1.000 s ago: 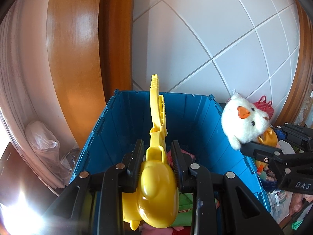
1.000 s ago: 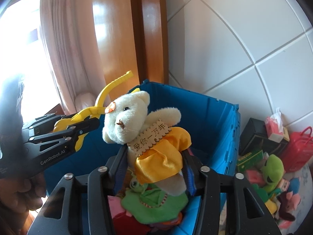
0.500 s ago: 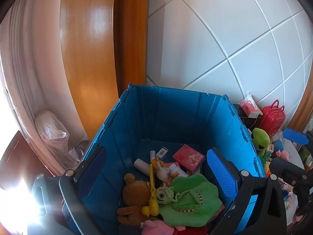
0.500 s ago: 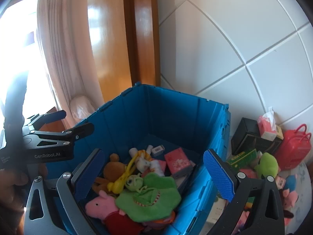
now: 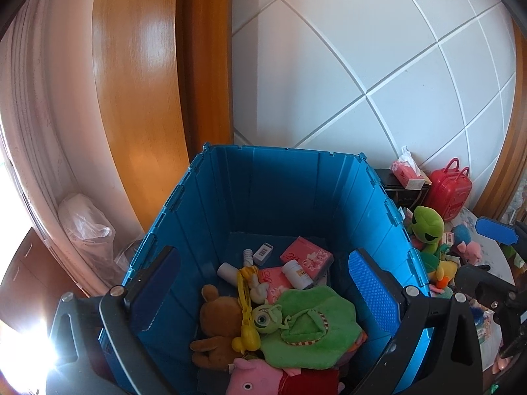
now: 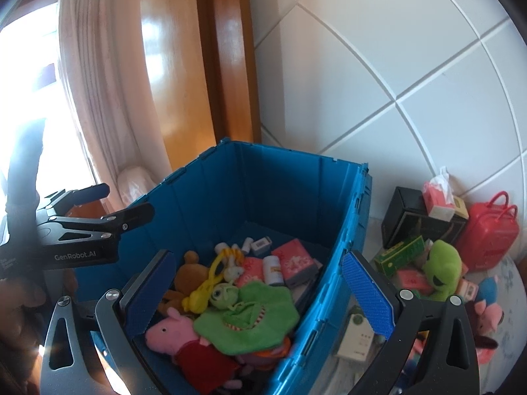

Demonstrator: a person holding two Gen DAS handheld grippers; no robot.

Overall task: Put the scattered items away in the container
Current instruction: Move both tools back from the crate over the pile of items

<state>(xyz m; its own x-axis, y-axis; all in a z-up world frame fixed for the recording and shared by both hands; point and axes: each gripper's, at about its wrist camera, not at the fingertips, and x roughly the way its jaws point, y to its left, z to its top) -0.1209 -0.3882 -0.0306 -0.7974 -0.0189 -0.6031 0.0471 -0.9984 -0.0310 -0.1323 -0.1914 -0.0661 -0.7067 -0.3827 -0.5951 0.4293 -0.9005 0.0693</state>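
Hovering above the blue crate (image 5: 280, 194), the left gripper (image 5: 263, 283) and right gripper (image 6: 260, 289) are spread wide, nothing gripped; the yellow toy (image 5: 245, 326) is seen inside at six o'clock.

Ribbed plastic crate (image 5: 280, 194), glossy wooden door (image 5: 138, 75)

A white tiled wall (image 5: 362, 65) stands ahead. To its left runs a glossy wooden door frame (image 6: 224, 65), then a pale curtain (image 6: 98, 82) beside a bright window (image 6: 26, 82).
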